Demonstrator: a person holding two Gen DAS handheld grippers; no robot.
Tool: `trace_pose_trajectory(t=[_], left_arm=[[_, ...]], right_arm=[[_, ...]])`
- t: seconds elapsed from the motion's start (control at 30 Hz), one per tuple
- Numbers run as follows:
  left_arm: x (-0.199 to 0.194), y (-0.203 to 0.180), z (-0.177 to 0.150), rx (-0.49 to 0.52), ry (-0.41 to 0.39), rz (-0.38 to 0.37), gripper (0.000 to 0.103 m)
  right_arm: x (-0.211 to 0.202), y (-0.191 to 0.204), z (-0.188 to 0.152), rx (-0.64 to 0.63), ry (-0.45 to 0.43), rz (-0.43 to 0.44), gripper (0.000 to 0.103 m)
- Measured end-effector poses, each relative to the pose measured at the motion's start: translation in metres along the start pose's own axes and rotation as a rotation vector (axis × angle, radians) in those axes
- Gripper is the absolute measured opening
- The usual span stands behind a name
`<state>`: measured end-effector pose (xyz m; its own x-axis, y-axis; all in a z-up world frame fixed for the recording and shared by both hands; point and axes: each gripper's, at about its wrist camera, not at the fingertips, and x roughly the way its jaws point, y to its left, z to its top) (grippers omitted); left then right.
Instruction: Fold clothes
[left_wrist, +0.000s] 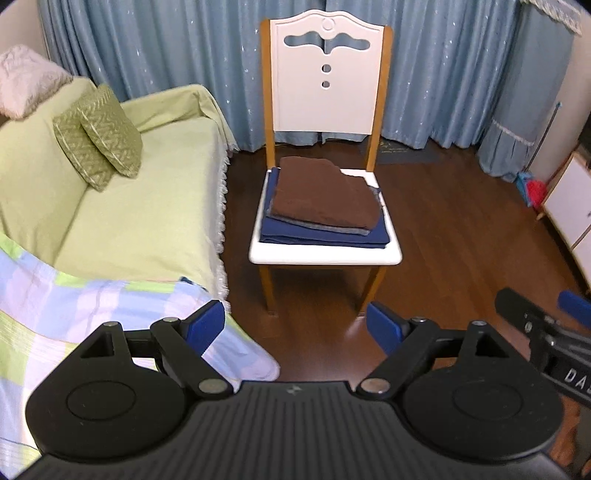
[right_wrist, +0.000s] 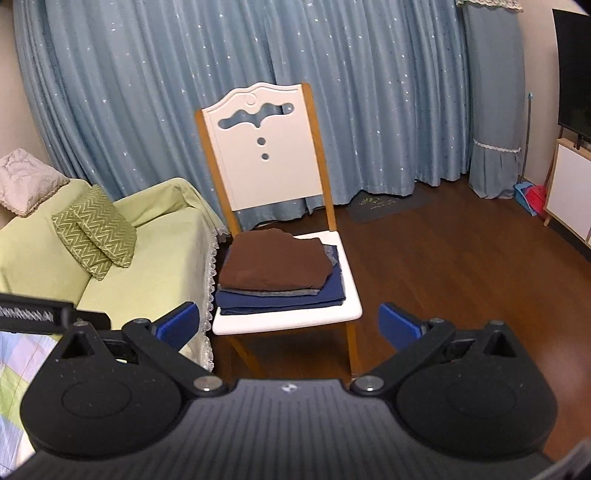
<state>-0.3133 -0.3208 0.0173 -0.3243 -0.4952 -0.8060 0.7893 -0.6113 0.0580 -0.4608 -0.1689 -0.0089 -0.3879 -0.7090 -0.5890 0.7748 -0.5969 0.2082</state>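
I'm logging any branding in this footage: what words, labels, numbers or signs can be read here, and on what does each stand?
"DA": white letters, cut off by the frame edge, on the black body of the right gripper as seen from the left wrist view.
Small pale logo mark on the left gripper housing: a symbol, no letters.
Pale print on the dark floor mat by the curtain: too blurred to read.
Nothing else legible.

Folded brown garment (left_wrist: 325, 194) atop folded navy garment (left_wrist: 321, 232).
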Motion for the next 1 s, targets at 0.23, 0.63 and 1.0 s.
trace_pose_trajectory(t=[0.23,0.63,1.0], left_arm=[[-0.014,0.007,-0.006,0.035,-0.048,0.033,0.086],[-0.03,0.036,-0.005,0.04,-0.068,0.006,0.086],[-0.02,0.031,0.003,-0.002,-0.063,0.025,0.086]], right_arm=[[-0.004,0.021,-0.009,-0.021,0.02,0.006,0.102],[-0.009,0.053,-0.008,-0.032,0.043,0.019,0.102],[-0.008,0.058,-0.009,-0.038,0.06,0.013,0.102]])
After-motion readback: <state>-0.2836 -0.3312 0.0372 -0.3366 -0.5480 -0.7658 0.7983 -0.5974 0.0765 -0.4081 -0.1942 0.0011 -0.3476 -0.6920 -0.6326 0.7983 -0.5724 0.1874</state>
